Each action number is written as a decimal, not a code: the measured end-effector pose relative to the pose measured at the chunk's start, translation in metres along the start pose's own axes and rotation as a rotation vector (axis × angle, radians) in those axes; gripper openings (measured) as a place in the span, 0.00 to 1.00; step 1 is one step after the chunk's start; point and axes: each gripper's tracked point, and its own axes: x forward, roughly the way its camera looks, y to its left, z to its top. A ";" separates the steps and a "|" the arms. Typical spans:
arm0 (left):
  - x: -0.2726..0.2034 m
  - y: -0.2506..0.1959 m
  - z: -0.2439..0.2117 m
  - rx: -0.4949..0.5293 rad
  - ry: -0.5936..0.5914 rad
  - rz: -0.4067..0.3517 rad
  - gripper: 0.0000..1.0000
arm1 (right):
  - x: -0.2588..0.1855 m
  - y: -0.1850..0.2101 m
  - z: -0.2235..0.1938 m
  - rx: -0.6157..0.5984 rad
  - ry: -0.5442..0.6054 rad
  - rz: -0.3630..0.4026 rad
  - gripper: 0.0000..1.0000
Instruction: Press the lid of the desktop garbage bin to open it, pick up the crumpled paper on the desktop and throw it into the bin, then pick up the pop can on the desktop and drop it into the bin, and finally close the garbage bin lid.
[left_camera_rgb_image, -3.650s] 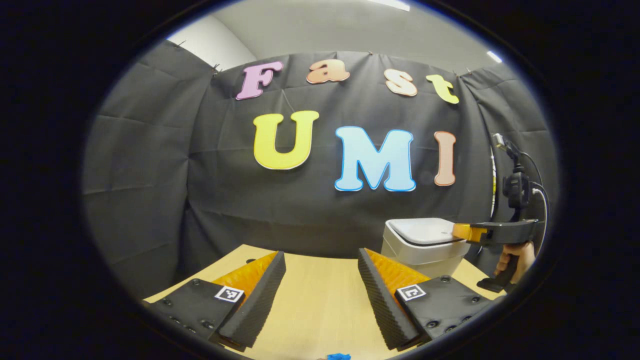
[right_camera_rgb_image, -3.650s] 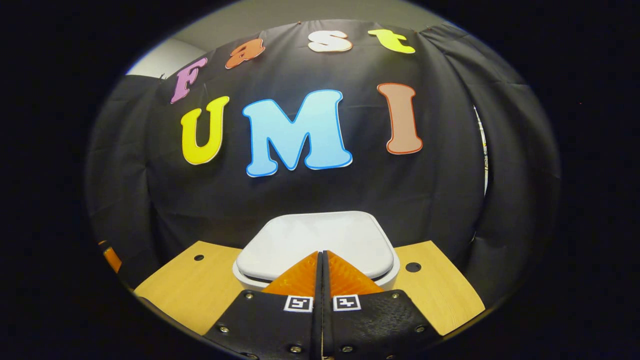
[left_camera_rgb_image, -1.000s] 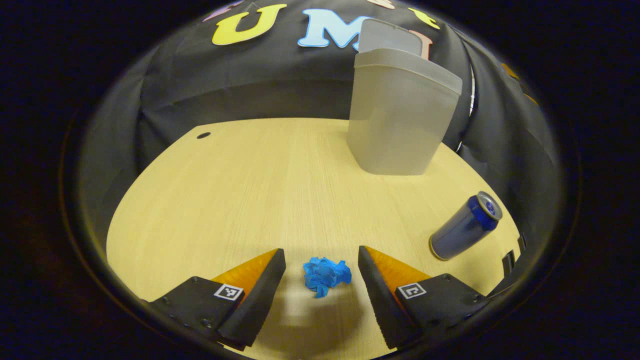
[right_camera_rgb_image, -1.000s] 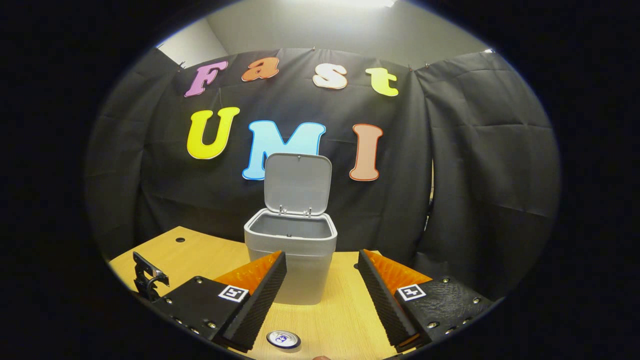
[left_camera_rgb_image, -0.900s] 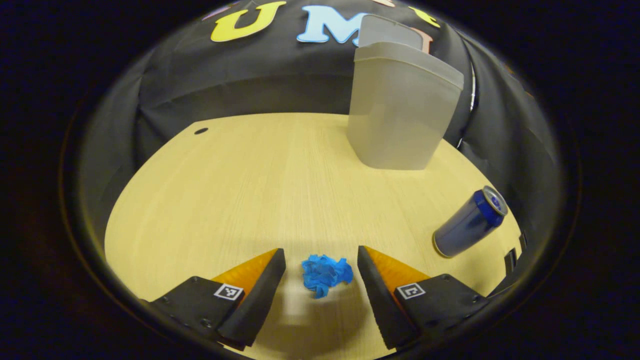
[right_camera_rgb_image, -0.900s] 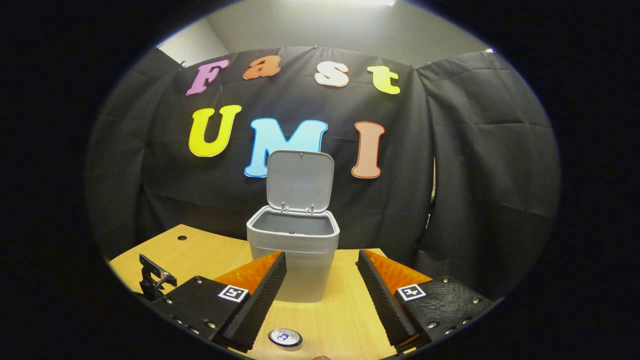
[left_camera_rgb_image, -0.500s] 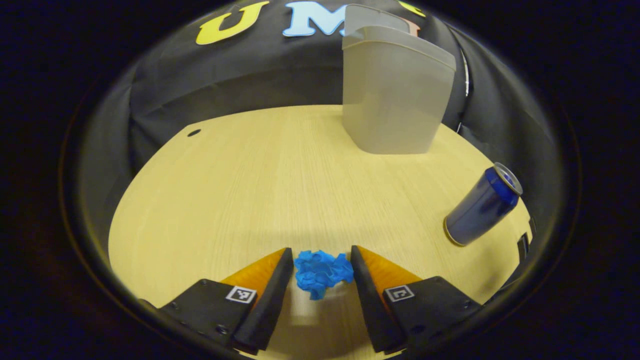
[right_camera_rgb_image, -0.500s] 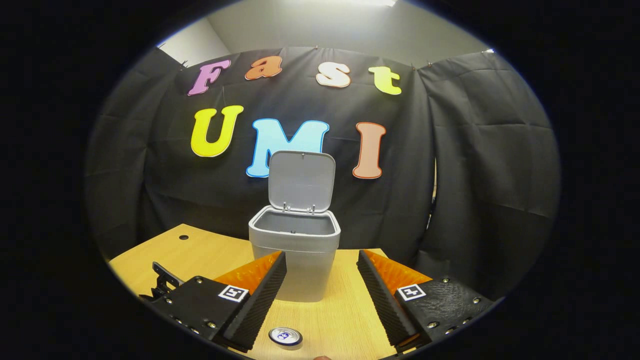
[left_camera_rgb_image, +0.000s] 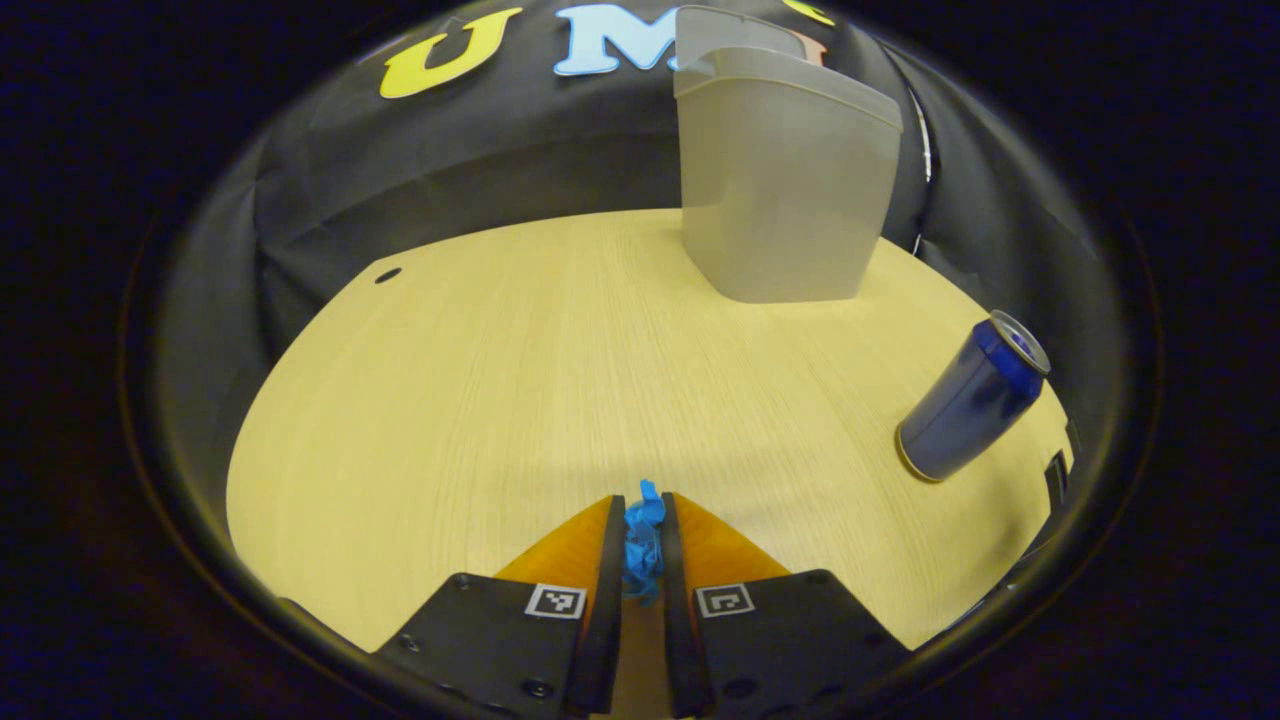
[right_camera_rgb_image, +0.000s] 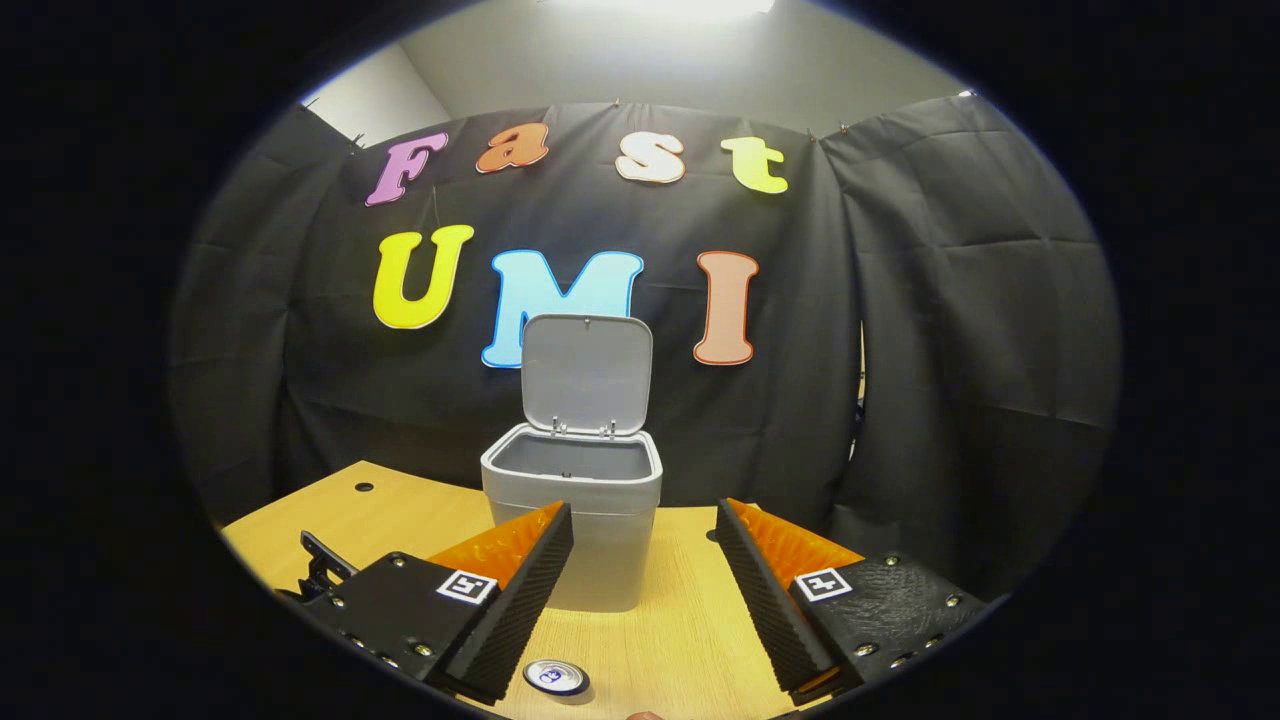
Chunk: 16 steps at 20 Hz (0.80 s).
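Observation:
In the left gripper view my left gripper is shut on the blue crumpled paper, low over the wooden desktop. The grey garbage bin stands at the far right of the desk, and the blue pop can stands upright near the right edge. In the right gripper view the bin has its lid raised upright and its inside looks bare. My right gripper hangs open above the desk in front of the bin, with the pop can's top just below it.
A small round hole marks the desk's far left corner. A part of the left gripper pokes up at the left of the right gripper view. The black cloth wall closes off the back and sides.
My left gripper has gone from open around the blue paper to shut on it. The right gripper has stayed open and has barely shifted in front of the open bin.

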 end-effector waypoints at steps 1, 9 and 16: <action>-0.002 -0.002 0.001 -0.014 -0.002 0.001 0.27 | -0.001 -0.001 0.000 0.000 -0.002 0.004 0.93; -0.041 -0.011 0.065 0.007 -0.139 0.003 0.27 | 0.004 -0.004 0.004 -0.012 -0.029 0.035 0.93; -0.077 -0.010 0.158 0.009 -0.316 0.001 0.27 | 0.006 -0.006 0.006 -0.010 -0.048 0.046 0.93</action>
